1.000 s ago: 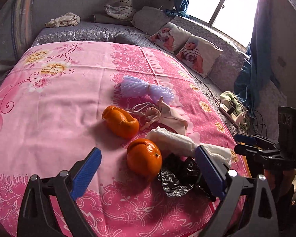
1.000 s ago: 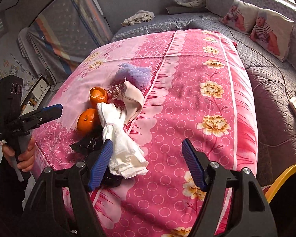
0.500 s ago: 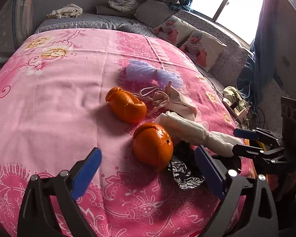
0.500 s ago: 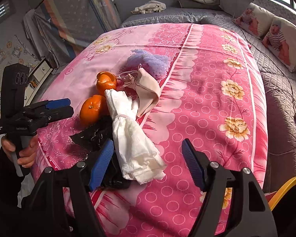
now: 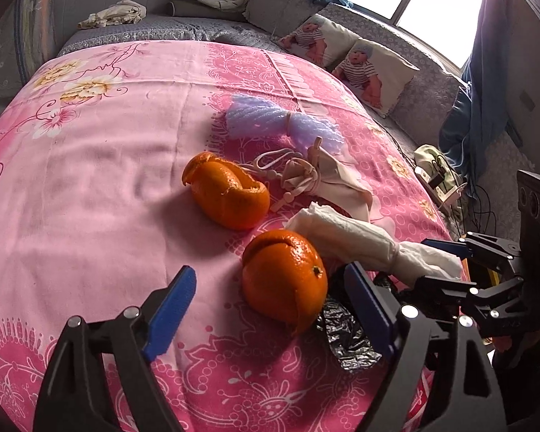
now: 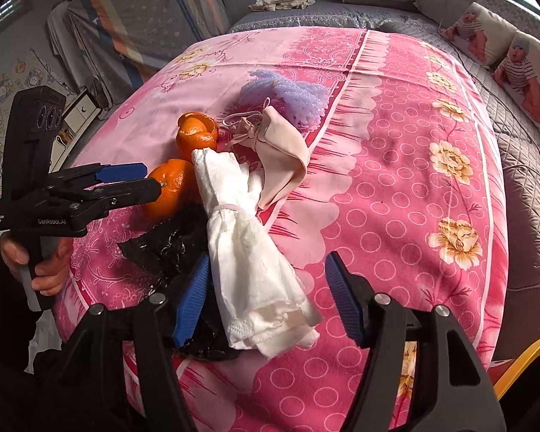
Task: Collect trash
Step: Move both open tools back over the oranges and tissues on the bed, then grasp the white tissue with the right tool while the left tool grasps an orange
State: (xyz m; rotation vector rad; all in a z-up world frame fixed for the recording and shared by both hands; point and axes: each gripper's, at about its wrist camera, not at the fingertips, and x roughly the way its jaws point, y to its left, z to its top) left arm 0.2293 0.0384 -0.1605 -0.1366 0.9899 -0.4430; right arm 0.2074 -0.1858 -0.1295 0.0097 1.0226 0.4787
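Trash lies in a pile on a pink bedsheet [image 5: 90,194]. My left gripper [image 5: 270,309] hangs just over a round orange peel [image 5: 284,280]; its jaws are closing with the peel between them, and the pads stay clear of it. A second, split-open peel [image 5: 226,194] lies behind. My right gripper [image 6: 268,298] straddles the end of a white tissue bundle [image 6: 241,237]; its jaws are closing and the pads are near the tissue without pressing it. Crumpled black plastic [image 6: 169,241] lies under the tissue. A beige drawstring pouch [image 6: 280,151] and purple foam netting [image 6: 288,93] lie farther back.
Pillows with baby prints [image 5: 370,68] line the grey quilted bedding on the far side. A power strip with cables [image 5: 435,180] sits beyond the bed's right edge. A yellow rim [image 6: 522,360] shows at the lower right. A person's hand [image 6: 43,262] holds the left gripper's handle.
Both grippers have sunk closer to the pile and their jaws have narrowed. The round peel now sits between the left fingers; the tissue end fills more of the gap between the right fingers.
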